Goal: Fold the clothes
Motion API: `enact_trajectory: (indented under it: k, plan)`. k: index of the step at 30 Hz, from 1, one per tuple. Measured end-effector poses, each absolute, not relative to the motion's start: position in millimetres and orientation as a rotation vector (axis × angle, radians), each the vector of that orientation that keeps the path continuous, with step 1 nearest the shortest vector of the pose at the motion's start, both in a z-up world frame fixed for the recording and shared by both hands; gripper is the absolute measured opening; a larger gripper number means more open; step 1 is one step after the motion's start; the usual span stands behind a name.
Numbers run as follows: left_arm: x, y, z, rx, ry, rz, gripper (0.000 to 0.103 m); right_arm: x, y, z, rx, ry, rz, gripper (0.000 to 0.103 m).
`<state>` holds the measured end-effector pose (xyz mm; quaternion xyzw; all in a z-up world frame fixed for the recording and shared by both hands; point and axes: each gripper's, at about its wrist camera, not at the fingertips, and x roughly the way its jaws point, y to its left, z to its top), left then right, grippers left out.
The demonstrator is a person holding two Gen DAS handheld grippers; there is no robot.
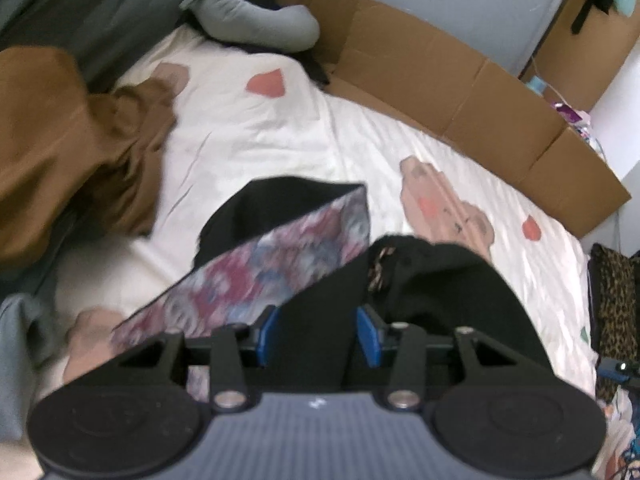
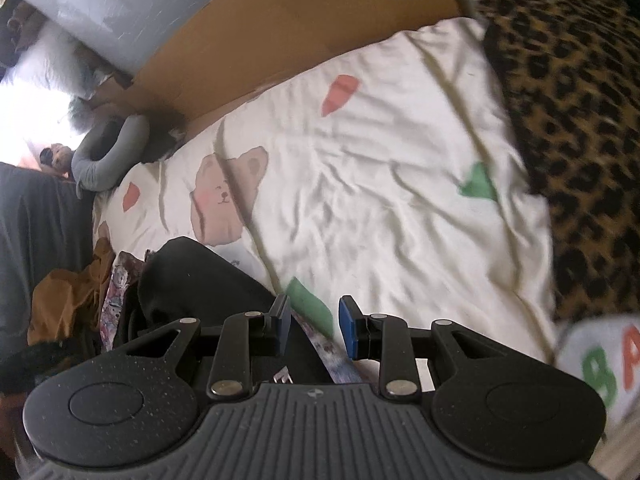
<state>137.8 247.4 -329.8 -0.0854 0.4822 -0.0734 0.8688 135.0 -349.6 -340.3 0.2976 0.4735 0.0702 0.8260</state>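
Here on the bed [image 1: 256, 128], with its cream sheet printed with bears and hearts, the left claw [image 1: 318, 330] sits low over a black garment [image 1: 436, 280], its blue pads [image 1: 267, 330] spread apart with black cloth lying between them; I cannot tell whether they press on it, they look parted and not clamped. A flowered lining [image 1: 280, 264] of that garment is turned up in a slanted panel just ahead of the left pad. Off to the left lies a crumpled brown garment [image 1: 60, 152], well apart from the black one, and a grey neck pillow [image 1: 248, 20] rests at the far end beside flattened cardboard [image 1: 460, 92]. Over on the other side, the right claw [image 2: 314, 326] hovers with its pads also apart, a strip of the flowered cloth running between them, not pinched as far as I can see. The black garment [image 2: 200, 280] bunches to its left, and a leopard-print blanket [image 2: 572, 100] covers the right edge of the bed [image 2: 380, 160].
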Motion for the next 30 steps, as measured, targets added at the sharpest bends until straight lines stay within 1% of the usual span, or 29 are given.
enact_trajectory:
  k: [3, 5, 6, 10, 13, 18, 20, 21, 22, 23, 25, 30]
  plan:
    - [158, 227, -329, -0.086, 0.971, -0.18, 0.046, 155, -339, -343, 0.59, 1.014, 0.187, 0.028]
    - [172, 215, -330, -0.037, 0.947, -0.197, 0.049, 169, -332, -345, 0.567, 1.024, 0.209, 0.028]
    - [178, 212, -331, -0.022, 0.938, -0.206, 0.052, 175, -329, -345, 0.556, 1.027, 0.22, 0.028]
    - [203, 203, -339, 0.015, 0.908, -0.231, 0.052, 199, -313, -347, 0.549, 1.042, 0.263, 0.028]
    - [216, 197, -347, 0.052, 0.908, -0.259, 0.055, 213, -300, -348, 0.569, 1.04, 0.296, 0.028]
    - [236, 195, -369, 0.143, 0.938, -0.268, 0.055, 234, -273, -358, 0.547, 1.044, 0.313, 0.028]
    - [241, 196, -379, 0.149, 0.968, -0.29, 0.052, 242, -264, -365, 0.534, 1.041, 0.313, 0.028]
    - [240, 199, -381, 0.149, 0.975, -0.291, 0.039, 246, -260, -368, 0.524, 1.043, 0.313, 0.028]
    - [237, 202, -381, 0.148, 0.98, -0.29, 0.017, 249, -257, -372, 0.518, 1.045, 0.312, 0.028]
    - [235, 205, -382, 0.148, 0.985, -0.288, 0.009, 253, -253, -376, 0.516, 1.049, 0.308, 0.028]
    - [230, 210, -383, 0.146, 0.995, -0.284, 0.004, 259, -250, -383, 0.554, 1.064, 0.293, 0.028]
    - [210, 233, -376, 0.144, 1.01, -0.254, 0.003, 268, -236, -386, 0.559, 1.048, 0.293, 0.029]
